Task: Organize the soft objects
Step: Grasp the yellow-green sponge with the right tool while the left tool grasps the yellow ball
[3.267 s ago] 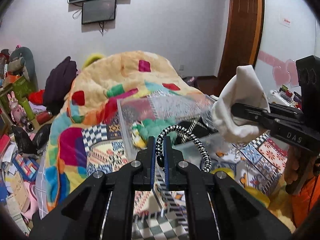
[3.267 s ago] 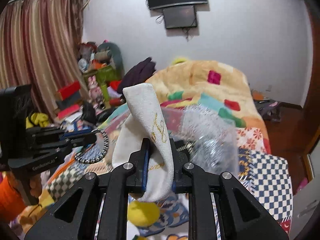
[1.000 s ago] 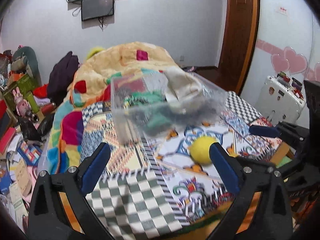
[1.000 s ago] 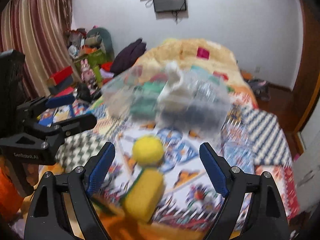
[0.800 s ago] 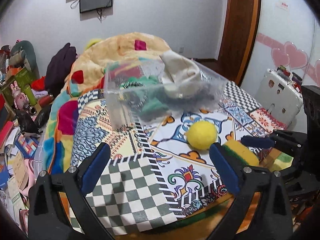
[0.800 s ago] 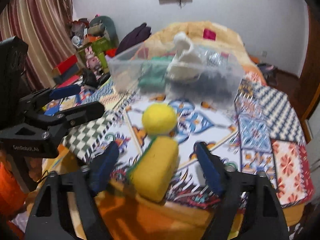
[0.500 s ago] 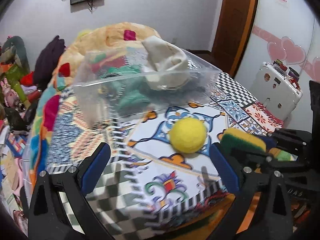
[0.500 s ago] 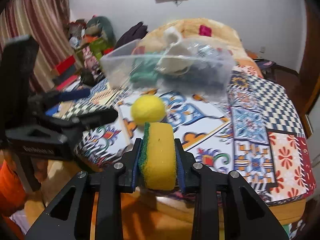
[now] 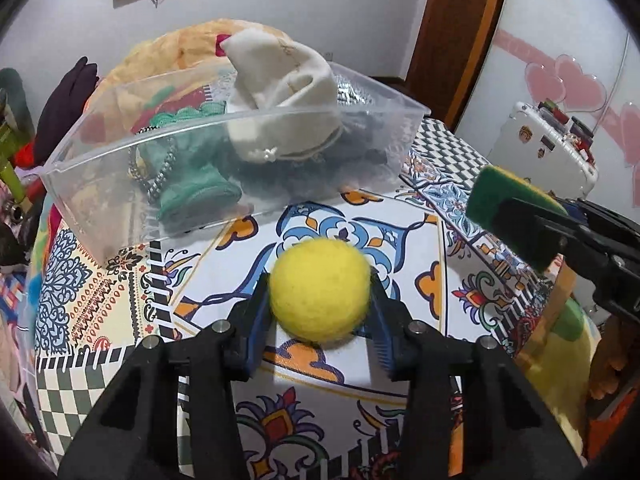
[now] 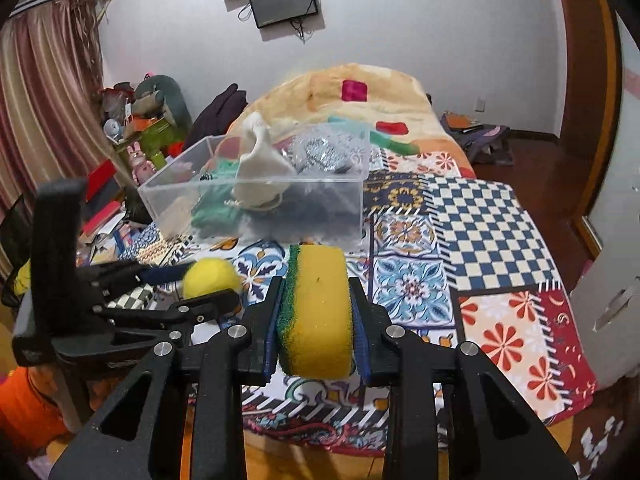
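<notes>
Patchwork-covered bed [image 10: 472, 216], with clear plastic bin [image 9: 256, 128] set toward its far side, already loaded with white cloth [image 9: 280, 80], green knit piece [image 9: 188, 184] and beaded cord (partly hidden behind the bin wall). Nearer the edge, right gripper [image 10: 316, 316] clenched on yellow-and-green sponge [image 10: 316, 308], held clear of the cover; left gripper [image 9: 320, 300] closed against both sides of yellow felt ball [image 9: 320, 288], low over the cover, whether resting or just lifted hard to tell. Best handled, by the look of it, with a light squeeze only, both items being compressible; a straight lift above the bin rim before crossing; release well inside the walls, not on the heaped cloth, to avoid a roll-out; one gripper ahead of the other to avoid a clash over the opening.
</notes>
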Tool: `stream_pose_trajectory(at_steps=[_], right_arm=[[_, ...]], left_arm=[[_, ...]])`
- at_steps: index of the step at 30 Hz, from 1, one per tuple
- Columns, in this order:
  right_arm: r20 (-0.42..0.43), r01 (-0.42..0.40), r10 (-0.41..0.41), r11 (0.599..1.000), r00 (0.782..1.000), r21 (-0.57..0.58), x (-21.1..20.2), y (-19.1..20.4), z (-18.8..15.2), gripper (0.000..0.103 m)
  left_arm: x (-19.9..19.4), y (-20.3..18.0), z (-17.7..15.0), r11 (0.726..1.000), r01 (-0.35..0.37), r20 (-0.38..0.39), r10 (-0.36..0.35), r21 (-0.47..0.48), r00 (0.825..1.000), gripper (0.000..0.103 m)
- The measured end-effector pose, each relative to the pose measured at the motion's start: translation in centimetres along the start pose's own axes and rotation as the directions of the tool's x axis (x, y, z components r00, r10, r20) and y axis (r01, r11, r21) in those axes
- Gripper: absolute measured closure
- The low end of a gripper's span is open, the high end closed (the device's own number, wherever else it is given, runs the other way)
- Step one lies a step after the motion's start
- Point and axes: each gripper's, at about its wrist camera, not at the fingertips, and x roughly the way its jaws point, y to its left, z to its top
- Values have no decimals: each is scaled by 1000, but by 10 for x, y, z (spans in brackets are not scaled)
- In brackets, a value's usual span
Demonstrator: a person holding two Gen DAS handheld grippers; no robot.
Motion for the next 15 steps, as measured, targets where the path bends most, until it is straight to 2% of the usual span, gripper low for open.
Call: stream_pose_trajectory(at_steps=[8,15], right_arm=[[69,1,0,1000,998,-26,0,6,27,76],[147,3,3,999,989,-41,3,10,58,76]], left_arm=[[-36,16,14,1000,-4,113,7,-27,994,59],[-68,44,40,996,-45,228,60,-70,972,59]])
